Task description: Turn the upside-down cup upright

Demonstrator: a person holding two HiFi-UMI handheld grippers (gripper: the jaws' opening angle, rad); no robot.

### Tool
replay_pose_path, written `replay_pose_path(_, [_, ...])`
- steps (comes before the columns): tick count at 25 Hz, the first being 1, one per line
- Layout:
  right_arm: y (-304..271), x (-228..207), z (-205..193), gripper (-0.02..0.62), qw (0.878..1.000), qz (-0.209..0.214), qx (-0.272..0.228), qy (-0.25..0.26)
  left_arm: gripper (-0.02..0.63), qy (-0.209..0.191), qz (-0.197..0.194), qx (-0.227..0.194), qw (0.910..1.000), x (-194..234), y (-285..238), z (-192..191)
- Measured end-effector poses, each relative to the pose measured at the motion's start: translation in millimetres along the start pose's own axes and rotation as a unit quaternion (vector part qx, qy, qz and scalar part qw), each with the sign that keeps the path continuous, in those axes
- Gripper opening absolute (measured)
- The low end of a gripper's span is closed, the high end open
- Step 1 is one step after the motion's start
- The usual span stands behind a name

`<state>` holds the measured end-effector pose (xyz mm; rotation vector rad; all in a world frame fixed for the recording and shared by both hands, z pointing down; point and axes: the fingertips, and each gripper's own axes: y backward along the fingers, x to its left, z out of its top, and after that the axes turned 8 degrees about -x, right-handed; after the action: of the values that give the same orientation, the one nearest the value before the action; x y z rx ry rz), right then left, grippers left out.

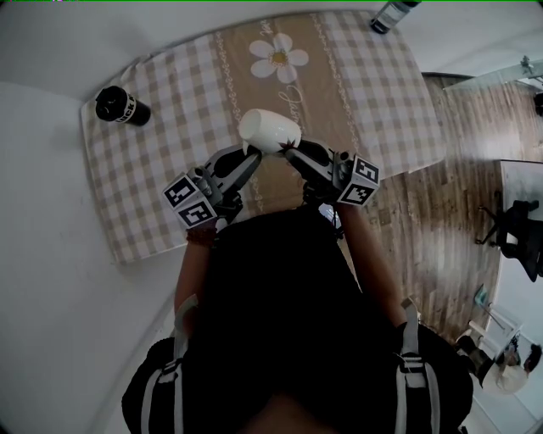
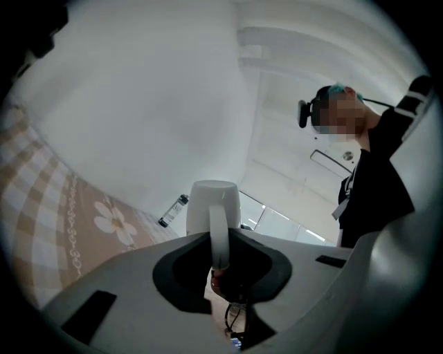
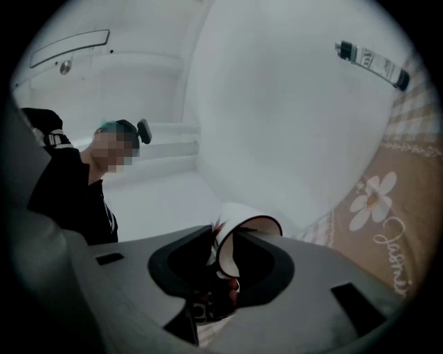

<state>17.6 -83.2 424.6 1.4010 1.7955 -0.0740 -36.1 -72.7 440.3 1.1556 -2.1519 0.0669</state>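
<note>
The left gripper is closed on the handle of the white cup, with the handle pinched edge-on between its jaws. The right gripper has its jaws partly apart. The wall of the cup at its dark-edged rim stands between them, with a gap showing on either side. The cup hangs in the air between the two grippers, tipped onto its side, with its mouth toward the right gripper and its base away from it. It is over the worktop's checked cloth, just on the person's side of the printed daisy. A black can stands well to the left of the daisy. A dark bottle lies to the daisy's right, at the far edge of the cloth.
</note>
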Motion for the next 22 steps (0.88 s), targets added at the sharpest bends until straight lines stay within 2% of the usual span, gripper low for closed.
replay_pose_path(2, [-2.0,3.3,-1.5,0.095,1.000,0.007,0.000,-0.003,0.067,0.026,-0.010,-0.005,0.9996,0.3,1.4,-1.2])
replay_pose_path(8, [-8.1,15.2,-4.2,0.055,0.998,0.041,-0.001,-0.045,0.067,0.066,-0.034,-0.017,0.9971,-0.3,5.5,-2.8])
replay_pose_path(13, [-12.4,21.2,-10.2,0.043,0.999,0.042,0.017,-0.029,0.069,0.119,-0.057,-0.030,0.9908,3.6,10.3,-8.8])
replay_pose_path(18, [-13.3,31.2,-15.2,0.031,0.998,0.055,0.024,-0.017,0.089,0.110,-0.073,-0.047,0.9901,2.8,15.0,-6.6])
replay_pose_path(22, [-13.2,34.8,-16.7,0.031,0.997,0.060,0.040,0.007,0.130,0.068,-0.053,-0.039,0.9955,9.8,19.5,-4.1])
